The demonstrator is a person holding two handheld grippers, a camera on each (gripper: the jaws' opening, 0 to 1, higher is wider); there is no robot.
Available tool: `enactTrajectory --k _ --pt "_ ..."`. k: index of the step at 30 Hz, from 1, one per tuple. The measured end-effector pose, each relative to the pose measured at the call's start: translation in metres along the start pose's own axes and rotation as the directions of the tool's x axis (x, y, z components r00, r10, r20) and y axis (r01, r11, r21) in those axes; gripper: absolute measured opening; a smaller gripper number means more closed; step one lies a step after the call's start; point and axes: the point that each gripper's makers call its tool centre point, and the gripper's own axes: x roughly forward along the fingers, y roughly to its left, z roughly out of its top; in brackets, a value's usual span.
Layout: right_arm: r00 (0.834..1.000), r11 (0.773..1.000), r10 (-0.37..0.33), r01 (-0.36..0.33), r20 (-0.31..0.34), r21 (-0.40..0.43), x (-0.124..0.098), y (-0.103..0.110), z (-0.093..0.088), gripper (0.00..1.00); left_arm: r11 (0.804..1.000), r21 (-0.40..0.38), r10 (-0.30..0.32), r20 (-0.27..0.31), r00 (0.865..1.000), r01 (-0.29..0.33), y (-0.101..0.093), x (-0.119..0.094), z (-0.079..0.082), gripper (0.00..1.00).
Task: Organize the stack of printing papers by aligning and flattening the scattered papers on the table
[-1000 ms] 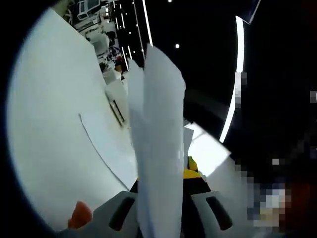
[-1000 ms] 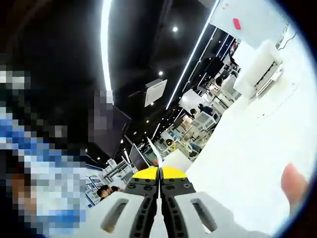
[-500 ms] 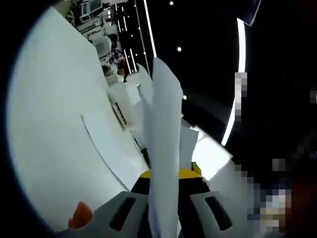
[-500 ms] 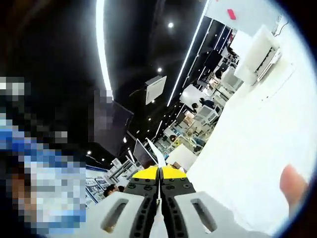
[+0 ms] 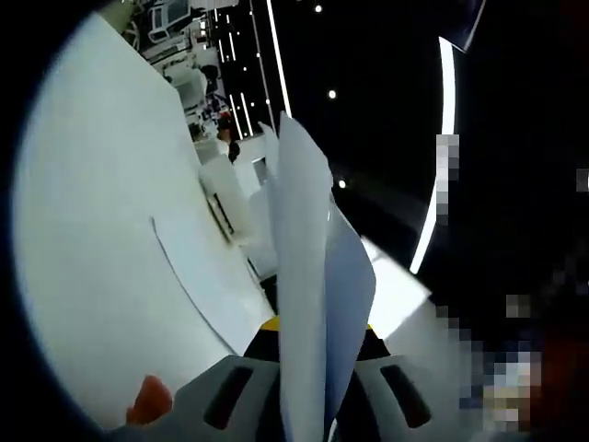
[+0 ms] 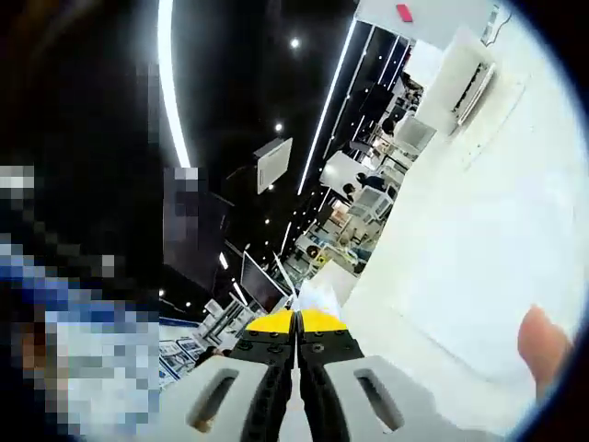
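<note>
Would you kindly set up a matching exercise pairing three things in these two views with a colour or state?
Things:
1. sheets of paper
2. right gripper
3. table

States:
A. white, bare surface
B. jaws shut, yellow at the tips
C. standing on edge between the left gripper jaws

Pairs: 1-C, 2-B, 3-A

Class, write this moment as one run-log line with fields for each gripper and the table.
left gripper: shut on papers | right gripper: shut on papers, edge-on | table: white, beside papers
</note>
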Motion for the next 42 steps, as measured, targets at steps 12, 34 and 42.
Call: enactTrajectory --k 12,34,42 --pt "1.0 1.0 -0.014 0.014 0.009 0.022 0.003 -0.003 -0.015 0.0 1.0 0.013 -0.001 0.008 1.0 0.001 0.0 0.001 0.001 0.08" --pt "0.99 0.875 -0.138 0.137 0.034 -0.463 -0.023 -0.027 0.01 0.27 0.998 0.055 -0.035 0.016 0.999 0.034 -0.008 -0.006 0.004 0.06" --pt "0.926 0.67 -0.362 0.178 -0.108 -0.72 -0.051 -0.073 0.025 0.54 0.997 0.081 -0.012 0.049 0.999 0.008 -0.014 -0.03 0.02 0.06"
